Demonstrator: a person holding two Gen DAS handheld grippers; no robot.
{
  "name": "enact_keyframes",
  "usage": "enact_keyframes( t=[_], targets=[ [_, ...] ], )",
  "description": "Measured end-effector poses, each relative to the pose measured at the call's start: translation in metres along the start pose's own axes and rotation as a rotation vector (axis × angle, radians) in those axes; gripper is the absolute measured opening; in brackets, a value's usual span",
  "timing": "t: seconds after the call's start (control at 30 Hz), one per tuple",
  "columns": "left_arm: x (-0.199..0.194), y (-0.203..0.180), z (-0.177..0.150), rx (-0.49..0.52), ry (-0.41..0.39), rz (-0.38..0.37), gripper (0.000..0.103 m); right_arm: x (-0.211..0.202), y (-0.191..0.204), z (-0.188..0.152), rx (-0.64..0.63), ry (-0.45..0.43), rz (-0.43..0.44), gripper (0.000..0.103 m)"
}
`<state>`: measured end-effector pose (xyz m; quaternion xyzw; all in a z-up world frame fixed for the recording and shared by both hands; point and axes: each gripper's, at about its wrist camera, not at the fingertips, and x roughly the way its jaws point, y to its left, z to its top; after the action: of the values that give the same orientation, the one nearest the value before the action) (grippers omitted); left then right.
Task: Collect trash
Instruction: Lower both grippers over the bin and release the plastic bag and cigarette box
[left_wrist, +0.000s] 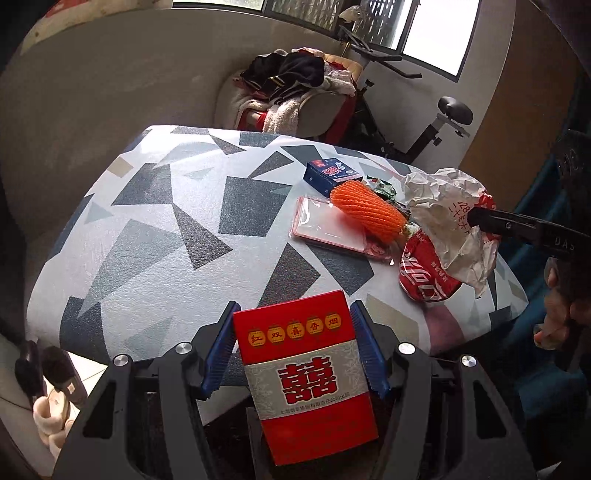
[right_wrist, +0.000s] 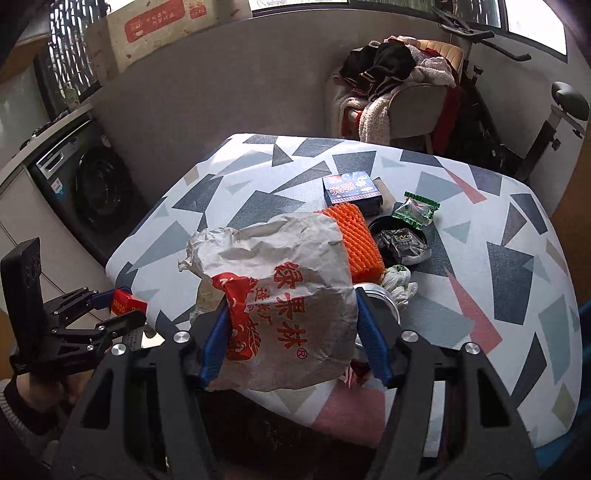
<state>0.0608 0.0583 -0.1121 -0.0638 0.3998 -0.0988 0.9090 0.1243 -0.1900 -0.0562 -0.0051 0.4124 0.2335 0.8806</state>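
Observation:
My left gripper (left_wrist: 293, 314) is shut on a red cigarette box (left_wrist: 306, 373), held over the near edge of the patterned table (left_wrist: 166, 221). In the right wrist view the same box (right_wrist: 125, 301) sits in that gripper at the lower left. My right gripper (right_wrist: 291, 299) is shut on a crumpled white paper bag (right_wrist: 280, 280) with red print, lifted above the table. The bag (left_wrist: 443, 206) hangs at the right in the left wrist view. On the table lie an orange foam net (right_wrist: 354, 240), a blue box (right_wrist: 352, 190), a green wrapper (right_wrist: 415, 210) and a red cola can (left_wrist: 424, 269).
A pink flat package (left_wrist: 332, 229) lies under the foam net. A black dish (right_wrist: 376, 225) holds a dark wrapper. Behind the table are a chair piled with clothes (right_wrist: 399, 81) and an exercise bike (left_wrist: 443, 118). A washing machine (right_wrist: 92, 184) stands to the left.

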Motion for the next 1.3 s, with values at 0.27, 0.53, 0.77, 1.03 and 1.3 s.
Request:
enact_keyframes(
  t=[0.27, 0.53, 0.77, 1.03, 1.3],
  targets=[
    [0.002, -0.015, -0.030, 0.024, 0.070, 0.013, 0.059, -0.020, 0.003, -0.047, 0.013, -0.028, 0.036, 0.063],
    [0.012, -0.026, -0.056, 0.038, 0.147, 0.003, 0.060, -0.029, 0.011, -0.078, -0.040, -0.030, 0.046, 0.063],
    [0.017, -0.026, -0.066, -0.012, 0.198, -0.035, 0.075, -0.024, 0.017, -0.101, -0.067, 0.003, 0.035, 0.063],
    [-0.004, -0.015, -0.058, -0.060, 0.110, 0.003, 0.088, -0.002, 0.026, -0.129, -0.078, 0.090, 0.059, 0.063],
    [-0.015, 0.006, -0.052, -0.141, 0.064, -0.005, 0.091, 0.032, 0.048, -0.159, -0.162, 0.195, 0.023, 0.064]
  ],
)
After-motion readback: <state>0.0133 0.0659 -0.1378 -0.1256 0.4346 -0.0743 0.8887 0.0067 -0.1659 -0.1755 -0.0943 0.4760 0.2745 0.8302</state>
